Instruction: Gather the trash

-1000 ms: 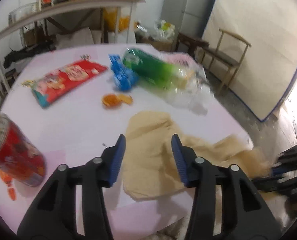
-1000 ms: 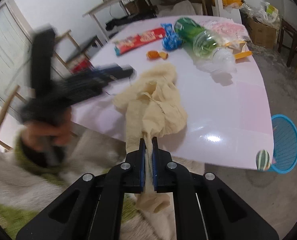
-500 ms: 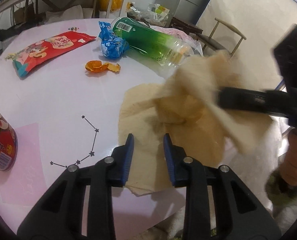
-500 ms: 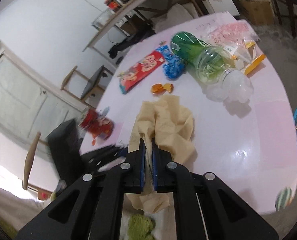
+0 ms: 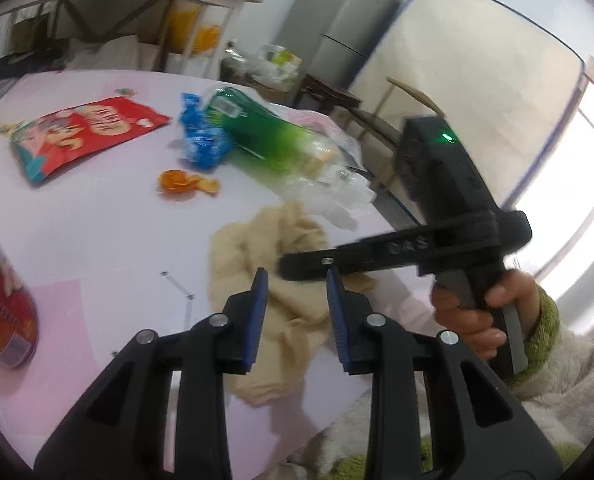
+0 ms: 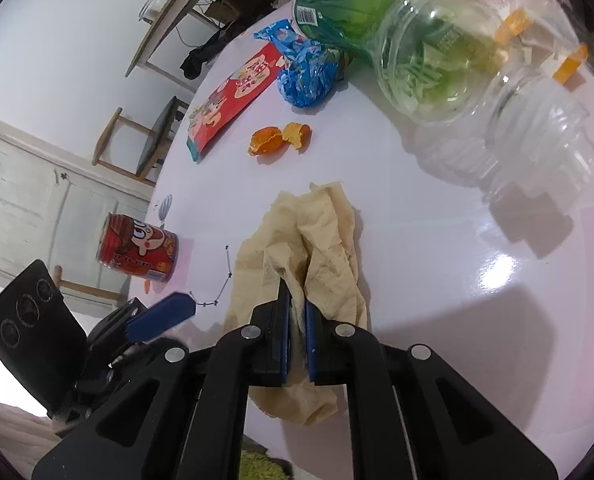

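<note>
At near edge of white table: crumpled beige tissue, pinched between closed blue pads of right gripper; left gripper just narrowed, pads apart, hovering over same tissue, not pressing

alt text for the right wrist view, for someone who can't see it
The right tool pinches a crumpled beige paper bag near the edge of a white table. Beyond lie orange peel, a blue wrapper, a green bottle and a red can.
</note>
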Tool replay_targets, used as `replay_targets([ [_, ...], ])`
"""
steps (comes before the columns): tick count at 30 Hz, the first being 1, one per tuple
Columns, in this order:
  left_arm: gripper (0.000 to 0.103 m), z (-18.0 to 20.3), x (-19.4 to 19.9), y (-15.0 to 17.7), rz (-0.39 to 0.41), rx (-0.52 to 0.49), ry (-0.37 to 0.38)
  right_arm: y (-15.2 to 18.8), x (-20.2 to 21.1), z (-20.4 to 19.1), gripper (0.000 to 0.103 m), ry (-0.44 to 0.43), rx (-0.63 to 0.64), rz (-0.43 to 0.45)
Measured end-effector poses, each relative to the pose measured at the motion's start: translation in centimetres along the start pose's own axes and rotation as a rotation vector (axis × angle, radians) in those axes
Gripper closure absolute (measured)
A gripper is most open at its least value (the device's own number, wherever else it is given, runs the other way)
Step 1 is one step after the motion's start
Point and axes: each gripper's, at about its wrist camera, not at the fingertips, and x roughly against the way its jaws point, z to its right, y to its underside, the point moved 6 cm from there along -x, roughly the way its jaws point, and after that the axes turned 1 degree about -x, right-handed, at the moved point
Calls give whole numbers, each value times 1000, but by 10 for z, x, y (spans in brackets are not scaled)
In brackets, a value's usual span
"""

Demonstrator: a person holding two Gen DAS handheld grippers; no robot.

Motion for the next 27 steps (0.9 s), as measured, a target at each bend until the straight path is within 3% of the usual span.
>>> replay_targets([
  [4, 75, 5, -25, 11, -114, -52, -89, 1, 1, -2, 90, -59, -37, -4],
  [8, 75, 0, -32, 20, -154, -47, -128, 4, 19, -11, 62, -71, -7, 26],
  [11, 75, -1, -31, 21, -155, -42, -133, 6, 42, -23, 49, -80, 62, 73],
  [17, 75, 1, -32, 24, -145, -66, -160, 1, 69, -9, 46, -65, 5, 157],
  [22, 75, 6, -31, 28, -120, -128, -184, -4, 39, 11, 46, 43, -63, 102],
  [27, 75, 10, -30, 30, -111, -174, -200, -3, 5, -12, 53, 31, 23, 25],
])
